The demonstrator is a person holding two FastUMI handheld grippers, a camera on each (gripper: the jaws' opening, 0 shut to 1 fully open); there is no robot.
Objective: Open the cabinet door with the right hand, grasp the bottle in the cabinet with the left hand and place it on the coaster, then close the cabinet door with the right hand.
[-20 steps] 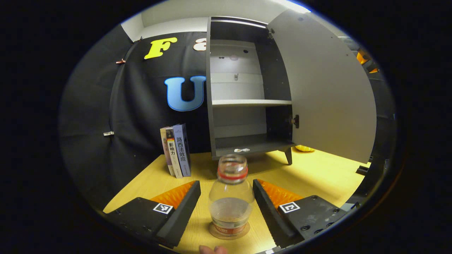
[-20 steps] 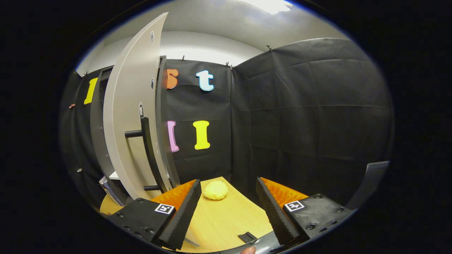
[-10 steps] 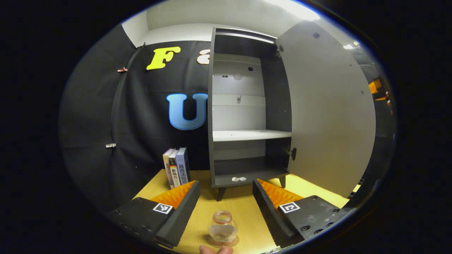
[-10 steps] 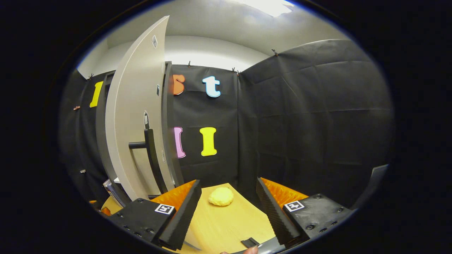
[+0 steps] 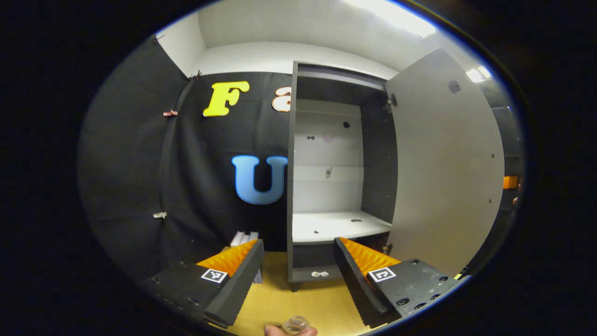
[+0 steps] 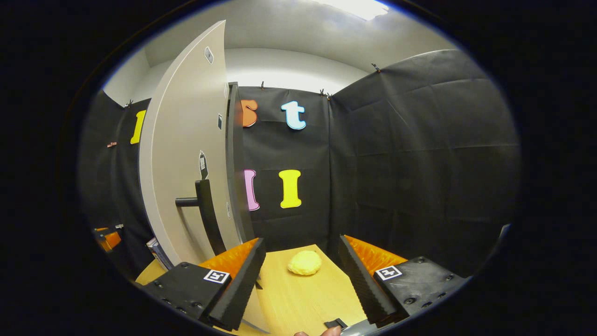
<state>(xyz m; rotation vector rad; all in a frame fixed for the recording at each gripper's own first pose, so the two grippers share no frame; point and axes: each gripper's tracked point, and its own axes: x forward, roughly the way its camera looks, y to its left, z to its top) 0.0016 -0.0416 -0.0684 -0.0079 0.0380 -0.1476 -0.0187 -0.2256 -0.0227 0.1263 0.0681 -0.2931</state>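
The clear bottle (image 5: 296,323) with a red neck band stands on the yellow table (image 5: 322,305) at the bottom edge of the left gripper view, beside a person's thumb. My left gripper (image 5: 298,279) is open and empty, above the bottle and well apart from it. Ahead, the dark cabinet (image 5: 338,177) stands open with a white shelf (image 5: 336,226) inside; its grey door (image 5: 443,172) is swung out to the right. In the right gripper view the door (image 6: 186,149) shows edge-on with its black bar handle (image 6: 205,215) at left. My right gripper (image 6: 301,279) is open, empty, right of the handle.
Several books (image 5: 246,237) lean against the wall left of the cabinet, partly behind a finger. Two small white bits (image 5: 319,274) lie on the cabinet floor. A yellow lump (image 6: 304,262) lies on the table by the wall. The other gripper (image 6: 106,238) peeks out past the door.
My left gripper has drawn back and up from the bottle, which stays standing and slides toward the bottom of its view. The right gripper has shifted slightly; the handle sits nearer its left finger.
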